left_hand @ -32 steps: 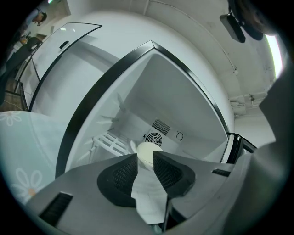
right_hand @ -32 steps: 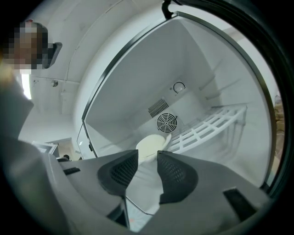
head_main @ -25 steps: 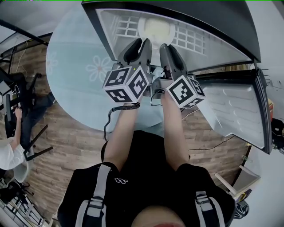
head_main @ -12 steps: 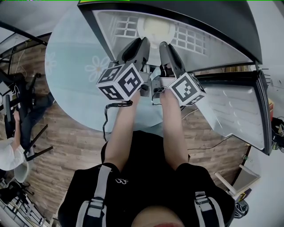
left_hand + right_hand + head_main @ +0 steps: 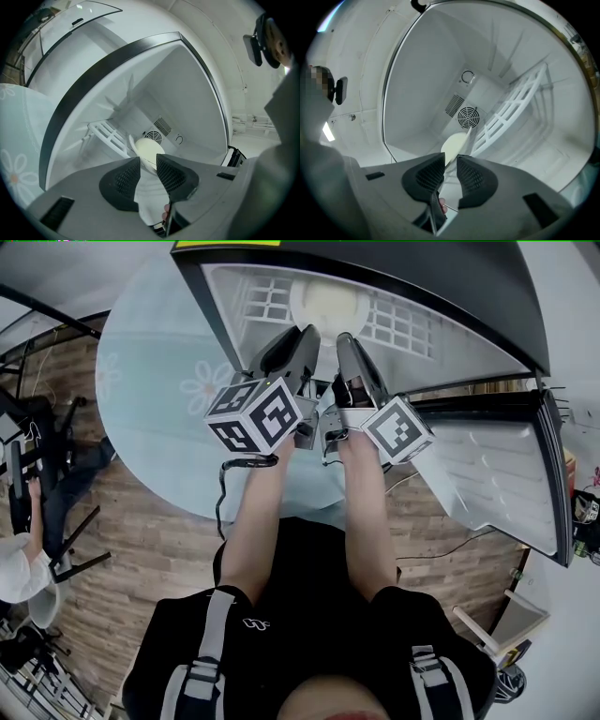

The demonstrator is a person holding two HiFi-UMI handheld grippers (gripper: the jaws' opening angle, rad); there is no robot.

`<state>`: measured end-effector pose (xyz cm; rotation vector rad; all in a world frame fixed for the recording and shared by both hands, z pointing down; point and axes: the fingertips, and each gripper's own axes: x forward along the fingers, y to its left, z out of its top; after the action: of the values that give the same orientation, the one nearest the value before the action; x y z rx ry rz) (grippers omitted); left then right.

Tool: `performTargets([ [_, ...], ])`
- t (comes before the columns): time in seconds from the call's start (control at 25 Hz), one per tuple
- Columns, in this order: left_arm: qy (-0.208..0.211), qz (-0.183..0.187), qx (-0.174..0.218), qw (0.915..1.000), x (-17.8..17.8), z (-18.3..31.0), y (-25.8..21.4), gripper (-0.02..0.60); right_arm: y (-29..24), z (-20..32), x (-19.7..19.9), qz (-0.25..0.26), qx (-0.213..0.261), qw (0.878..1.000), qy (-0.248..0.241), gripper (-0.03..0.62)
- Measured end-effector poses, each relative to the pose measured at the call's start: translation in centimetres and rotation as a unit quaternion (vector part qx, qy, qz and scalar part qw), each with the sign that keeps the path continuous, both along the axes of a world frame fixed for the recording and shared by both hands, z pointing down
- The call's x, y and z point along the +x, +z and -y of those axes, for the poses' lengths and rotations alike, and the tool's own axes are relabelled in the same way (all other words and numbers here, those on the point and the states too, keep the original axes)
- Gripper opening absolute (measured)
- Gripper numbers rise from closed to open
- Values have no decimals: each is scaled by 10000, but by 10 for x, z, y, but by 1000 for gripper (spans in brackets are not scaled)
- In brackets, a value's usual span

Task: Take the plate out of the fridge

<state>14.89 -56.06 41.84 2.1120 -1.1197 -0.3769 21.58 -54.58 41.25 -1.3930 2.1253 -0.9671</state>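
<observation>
A cream plate [image 5: 328, 304] lies on the white wire shelf [image 5: 403, 324] inside the open fridge [image 5: 394, 268]. Both grippers reach side by side into the fridge's mouth. My left gripper [image 5: 305, 334] stands open, and in the left gripper view the plate [image 5: 149, 151] shows just beyond its tips [image 5: 148, 164]. My right gripper [image 5: 343, 337] points at the same plate [image 5: 454, 144]. Its jaws [image 5: 451, 161] are closing, with the plate's near rim running down into the gap. The pads do not visibly press on it.
The fridge stands on a round pale-blue glass table [image 5: 159, 399] with flower prints. Its door [image 5: 497, 474] hangs open to the right. A fan grille [image 5: 468, 117] sits on the back wall. A person [image 5: 19, 563] is at the far left on the wooden floor.
The left gripper has turned and shifted a little to the left. Both grippers have edged slightly deeper into the fridge toward the plate.
</observation>
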Motion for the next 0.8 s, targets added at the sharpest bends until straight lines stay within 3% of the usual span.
performTargets([
  [0.48,48,76,-14,10000,-6,-17,-2,106,-3,-18,-6,-108,-2,9999,-50,83],
  [0.8,99,124,218,9996,-7,-37,-23,104,-25,-38,-9,-132,293,9994,-95,83],
])
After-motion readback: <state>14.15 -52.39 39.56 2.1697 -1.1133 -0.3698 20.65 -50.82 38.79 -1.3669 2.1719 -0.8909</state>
